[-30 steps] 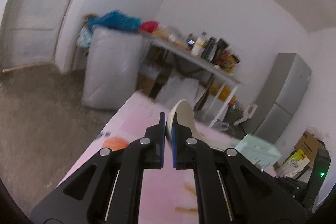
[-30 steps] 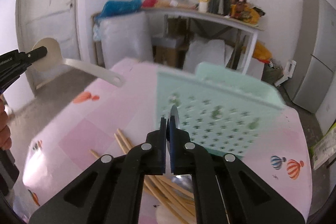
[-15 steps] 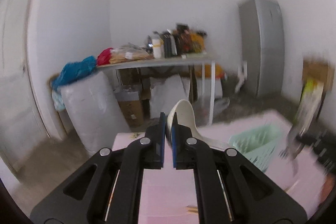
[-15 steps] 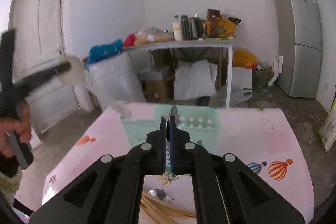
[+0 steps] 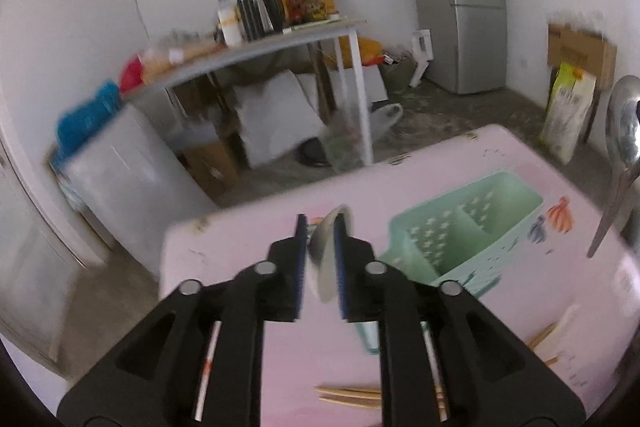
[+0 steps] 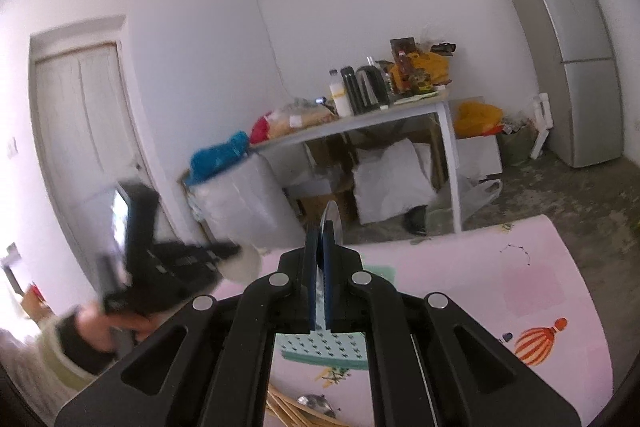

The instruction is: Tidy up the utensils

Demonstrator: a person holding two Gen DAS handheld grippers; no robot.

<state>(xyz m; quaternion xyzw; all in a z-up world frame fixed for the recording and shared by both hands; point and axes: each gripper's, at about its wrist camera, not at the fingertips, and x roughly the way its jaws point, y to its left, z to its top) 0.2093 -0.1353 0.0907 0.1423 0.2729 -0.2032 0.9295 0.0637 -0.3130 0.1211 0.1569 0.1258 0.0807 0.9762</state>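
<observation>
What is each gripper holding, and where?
Right gripper: shut on metal spoon, grip spot unclear. Left gripper: jaws just opening, white spoon bowl loose between them.

A pale pink surface (image 5: pixel 248 247) printed with small hot-air balloons carries a mint-green perforated plastic caddy (image 5: pixel 460 239) with two compartments. Several light wooden chopsticks (image 5: pixel 348 397) lie loose on the near part, just beside the caddy.

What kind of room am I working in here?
Probably a lived-in home kitchen or storage room: a tall silver fridge against the wall, a white side table cluttered with bottles and food packets, and a pink balloon-print tablecloth under a mint-green plastic utensil basket.
</observation>
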